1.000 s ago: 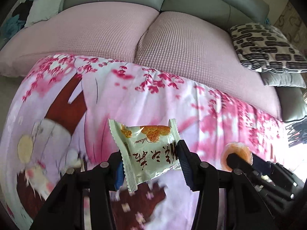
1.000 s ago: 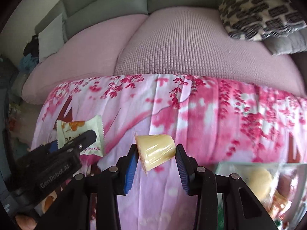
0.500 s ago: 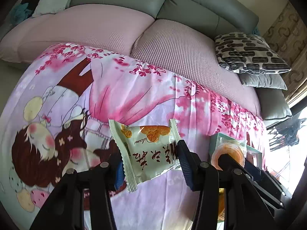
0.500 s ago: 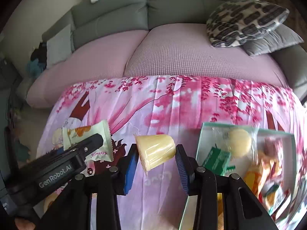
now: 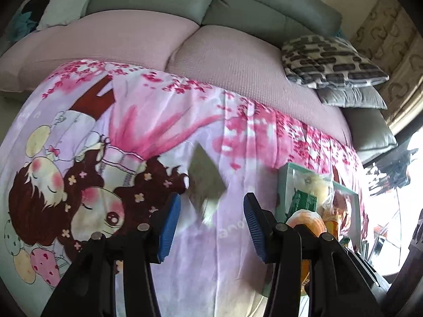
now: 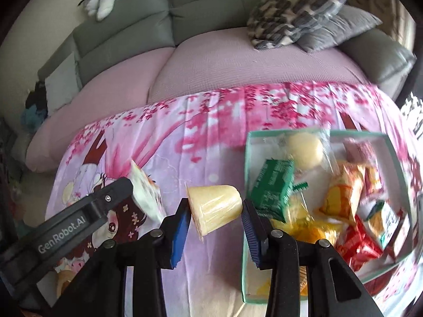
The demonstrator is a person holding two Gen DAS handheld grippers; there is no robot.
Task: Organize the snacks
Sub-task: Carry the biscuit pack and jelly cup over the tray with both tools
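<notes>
Right gripper [image 6: 216, 207] clamped narrow on jelly cup [image 6: 214, 210] just beside snack box [image 6: 247, 158]; left gripper [image 5: 211, 208] part-open around blurred packet [image 5: 206, 182] (hold: cannot tell), which, if loose, may drop short onto the cloth [image 5: 232, 269]

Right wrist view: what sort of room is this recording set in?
Most likely a home living room. A grey sofa with pink seat covers and cushions stands behind a low surface draped in a cartoon cloth, on which sits a box of snacks.
</notes>
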